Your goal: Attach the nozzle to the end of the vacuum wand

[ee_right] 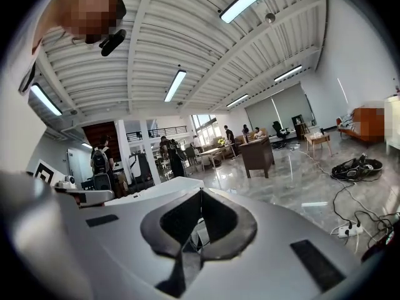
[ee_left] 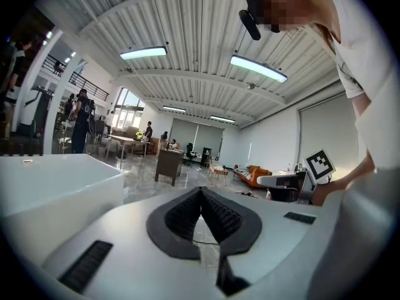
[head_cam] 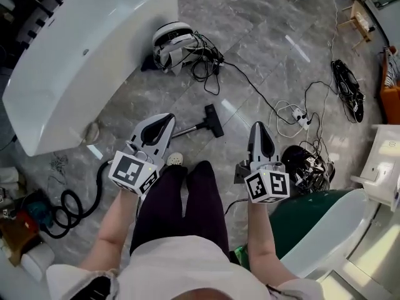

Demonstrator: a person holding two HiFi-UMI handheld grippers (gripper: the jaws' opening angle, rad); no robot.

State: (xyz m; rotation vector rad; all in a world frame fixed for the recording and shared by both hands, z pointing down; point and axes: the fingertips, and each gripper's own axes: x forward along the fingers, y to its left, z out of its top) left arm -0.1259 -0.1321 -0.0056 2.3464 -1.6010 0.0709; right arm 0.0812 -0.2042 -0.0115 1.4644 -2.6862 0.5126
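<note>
On the grey marble floor lies a black floor nozzle (head_cam: pixel 214 120), touching the end of a thin silver wand (head_cam: pixel 189 129). The wand runs down-left and disappears behind my left gripper (head_cam: pixel 167 119). A black hose (head_cam: pixel 70 206) coils at the lower left. Both grippers are held high above the floor in front of the person's body, well apart from the nozzle. In the left gripper view, the left gripper (ee_left: pixel 201 192) is shut with nothing between its pads. My right gripper (head_cam: pixel 257 127) is likewise shut and empty, as the right gripper view of it (ee_right: pixel 201 194) shows.
A long white tub-shaped shell (head_cam: pixel 94 55) fills the upper left. A white and black canister (head_cam: pixel 174 41) with tangled cables sits behind the nozzle. A power strip (head_cam: pixel 299 114) and cable piles (head_cam: pixel 309 164) lie to the right. People stand far off in the hall (ee_left: pixel 81 120).
</note>
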